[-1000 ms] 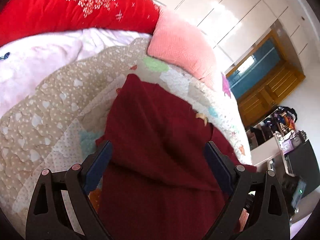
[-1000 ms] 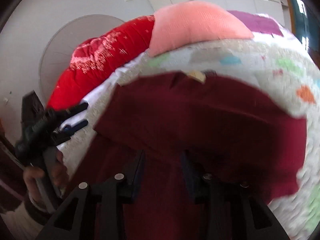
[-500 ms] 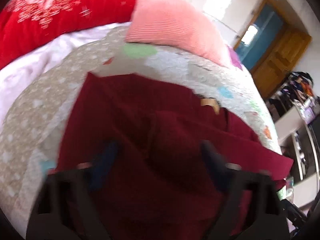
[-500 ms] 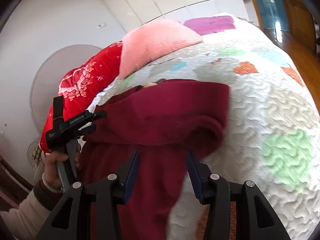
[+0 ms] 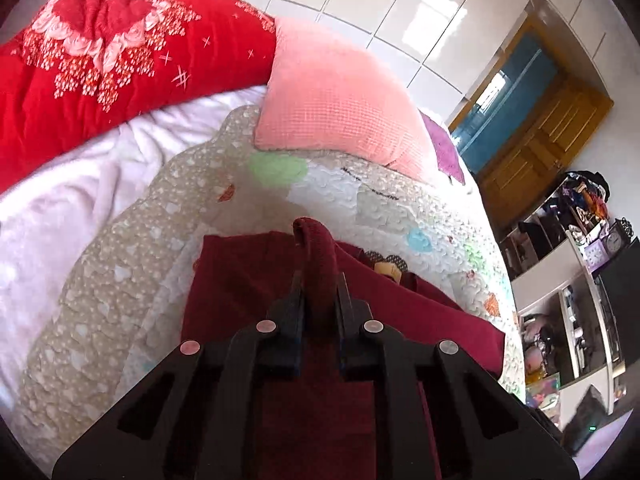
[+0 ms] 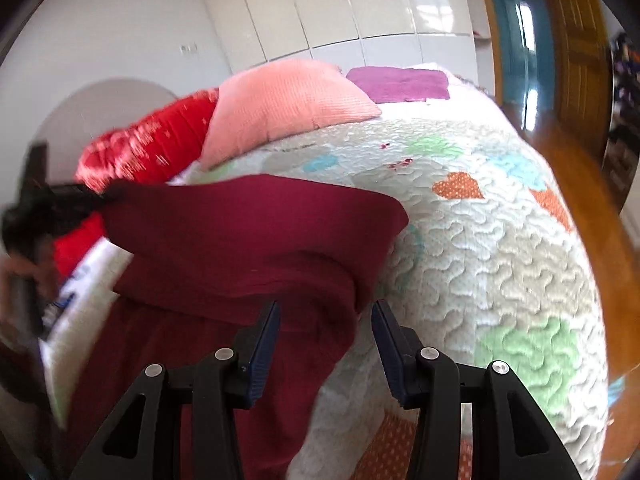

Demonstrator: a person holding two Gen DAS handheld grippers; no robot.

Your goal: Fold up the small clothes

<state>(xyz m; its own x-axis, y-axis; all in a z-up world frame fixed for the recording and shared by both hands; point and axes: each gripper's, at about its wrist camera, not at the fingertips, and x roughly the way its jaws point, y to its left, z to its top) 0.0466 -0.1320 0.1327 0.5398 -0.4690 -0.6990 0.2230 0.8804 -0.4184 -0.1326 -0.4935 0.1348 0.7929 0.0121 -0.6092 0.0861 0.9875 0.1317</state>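
where quilt [image 5: 132,280] covers bed by wardrobe [image 5: 400,12]: left gripper [image 5: 319,280], wide before, now pinching sweater [image 5: 248,276]; right gripper [image 6: 325,312] half-spread, holding nothing.

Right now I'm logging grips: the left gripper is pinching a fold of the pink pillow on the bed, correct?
Not the pillow. The left gripper is pinching a fold of the dark red garment, as the left wrist view shows. The pink pillow lies untouched farther up the bed.

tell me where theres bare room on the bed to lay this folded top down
Bare quilted bedspread lies right of the dark red knit garment, up to the bed's edge. Crowded at the head: pink waffle pillow, red floral duvet, purple cloth.
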